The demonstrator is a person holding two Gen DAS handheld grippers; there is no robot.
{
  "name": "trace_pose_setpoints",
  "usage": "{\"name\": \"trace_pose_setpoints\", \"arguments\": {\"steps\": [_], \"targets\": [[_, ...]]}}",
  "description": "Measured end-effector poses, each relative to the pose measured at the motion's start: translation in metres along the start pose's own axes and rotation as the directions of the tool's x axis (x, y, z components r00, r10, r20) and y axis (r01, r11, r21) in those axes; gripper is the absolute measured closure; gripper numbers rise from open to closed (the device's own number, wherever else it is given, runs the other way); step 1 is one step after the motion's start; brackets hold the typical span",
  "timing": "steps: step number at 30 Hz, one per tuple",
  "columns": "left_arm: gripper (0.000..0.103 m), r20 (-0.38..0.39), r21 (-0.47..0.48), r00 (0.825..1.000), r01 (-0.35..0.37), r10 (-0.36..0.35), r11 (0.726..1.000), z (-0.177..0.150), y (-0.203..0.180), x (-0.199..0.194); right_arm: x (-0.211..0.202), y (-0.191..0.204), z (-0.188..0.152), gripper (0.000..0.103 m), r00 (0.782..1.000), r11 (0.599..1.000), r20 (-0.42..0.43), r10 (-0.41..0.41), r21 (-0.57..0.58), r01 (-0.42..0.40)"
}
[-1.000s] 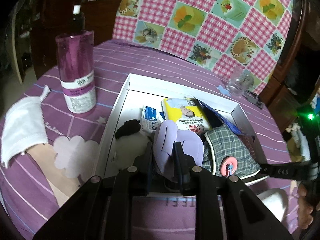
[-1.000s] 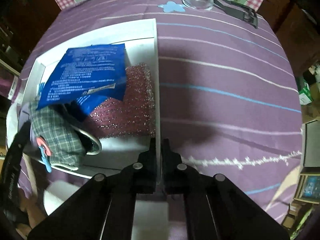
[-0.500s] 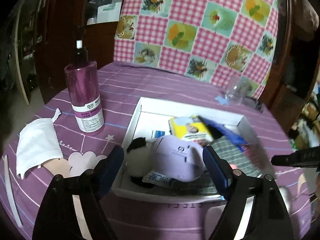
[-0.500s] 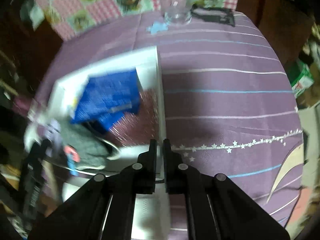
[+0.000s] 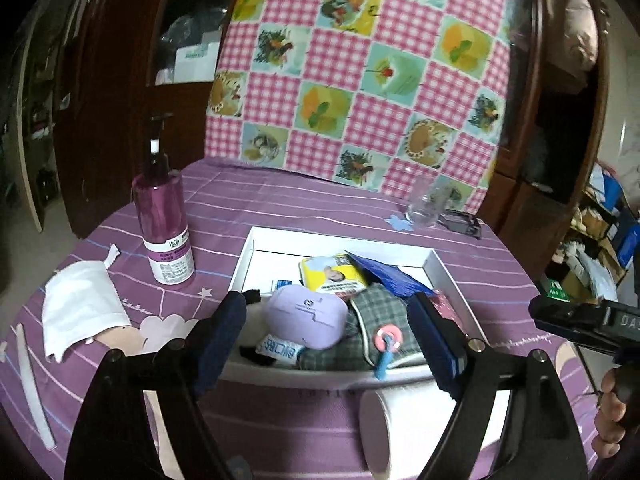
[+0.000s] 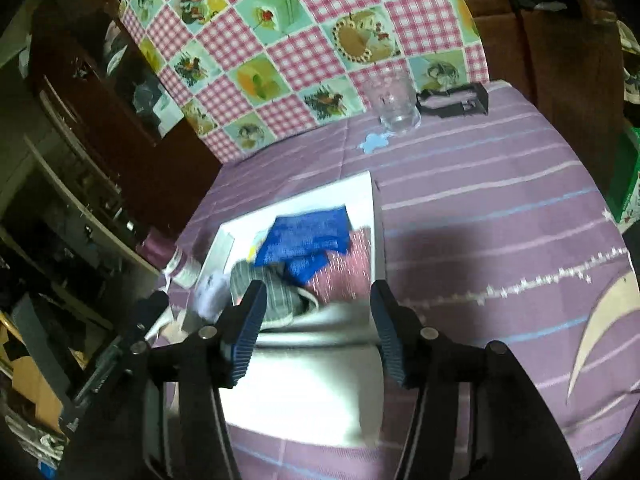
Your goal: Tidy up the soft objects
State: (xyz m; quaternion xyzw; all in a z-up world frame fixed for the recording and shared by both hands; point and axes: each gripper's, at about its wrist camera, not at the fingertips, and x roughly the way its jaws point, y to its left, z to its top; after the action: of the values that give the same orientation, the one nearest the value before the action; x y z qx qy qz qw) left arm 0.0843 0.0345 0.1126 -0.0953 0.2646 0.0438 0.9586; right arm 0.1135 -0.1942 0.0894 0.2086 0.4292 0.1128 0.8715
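- We note a white tray (image 5: 448,276) on the desk (image 5: 304,204), which has a purple striped cloth over it.
- Tray contents, left wrist view: lilac pouch (image 5: 306,316) at near-left, lying partly on a black-and-white soft item (image 5: 250,354); grey plaid pouch (image 5: 376,320) w/ pink ring pull just right of it; yellow packet (image 5: 334,278) and blue packet (image 5: 390,278) behind; glittery pink piece (image 5: 444,304) against right wall. A blue-and-white packet (image 5: 280,348) pokes out under the lilac pouch.
- Left gripper (image 5: 332,340): jaws spread wide, nothing between pads; they have just been opening. It hangs over the tray's near edge, clear of contents.
- Right gripper (image 6: 316,320): jaws apart, no item held; just been opening too. View is motion-blurred; tray sits ahead and left of it.
- Outside tray: purple pump bottle (image 5: 162,216) at left, white bag (image 5: 80,312) further left, clear glass (image 5: 426,204) at far side, white roll (image 5: 404,428) lying just in front of the tray.
- Fingers (image 5: 610,416) of a hand show at right edge of the left view.
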Motion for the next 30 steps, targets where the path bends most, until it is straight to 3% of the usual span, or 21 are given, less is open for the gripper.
{"name": "trace_pose_setpoints", "arguments": {"steps": [3, 5, 8, 14, 20, 22, 30], "targets": [[0.017, 0.03, -0.019, 1.0, -0.004, 0.004, 1.0, -0.008, -0.002, -0.02, -0.025, 0.007, -0.014, 0.048, 0.993, 0.993, 0.101, -0.055, -0.094, 0.064], [0.0, 0.055, -0.029, 0.998, -0.04, 0.042, 0.999, -0.018, -0.001, -0.035, -0.04, 0.015, -0.027, 0.048, 0.982, 0.977, 0.162, -0.096, -0.173, 0.124], [0.0, 0.135, 0.0, 0.988, -0.071, 0.07, 0.998, -0.03, -0.002, -0.052, -0.054, 0.02, -0.042, 0.048, 0.981, 0.97, 0.183, -0.062, -0.221, 0.102], [0.0, 0.085, 0.041, 0.996, -0.007, 0.004, 0.999, -0.051, 0.0, -0.058, -0.056, 0.018, -0.072, 0.042, 0.966, 0.969, 0.242, -0.095, -0.201, 0.146], [0.0, 0.056, 0.025, 0.998, -0.015, 0.013, 1.0, -0.077, 0.007, -0.054, -0.026, 0.019, -0.096, 0.041, 0.972, 0.946, 0.177, -0.155, -0.256, 0.197], [0.0, 0.046, 0.038, 0.998, -0.055, 0.053, 0.998, -0.082, 0.006, -0.052, -0.022, 0.019, -0.1, 0.041, 0.969, 0.941, 0.171, -0.181, -0.256, 0.221], [0.0, 0.091, 0.067, 0.994, -0.069, 0.062, 0.995, -0.086, -0.001, -0.055, -0.031, 0.015, -0.103, 0.041, 0.952, 0.954, 0.251, -0.176, -0.193, 0.227]]}}
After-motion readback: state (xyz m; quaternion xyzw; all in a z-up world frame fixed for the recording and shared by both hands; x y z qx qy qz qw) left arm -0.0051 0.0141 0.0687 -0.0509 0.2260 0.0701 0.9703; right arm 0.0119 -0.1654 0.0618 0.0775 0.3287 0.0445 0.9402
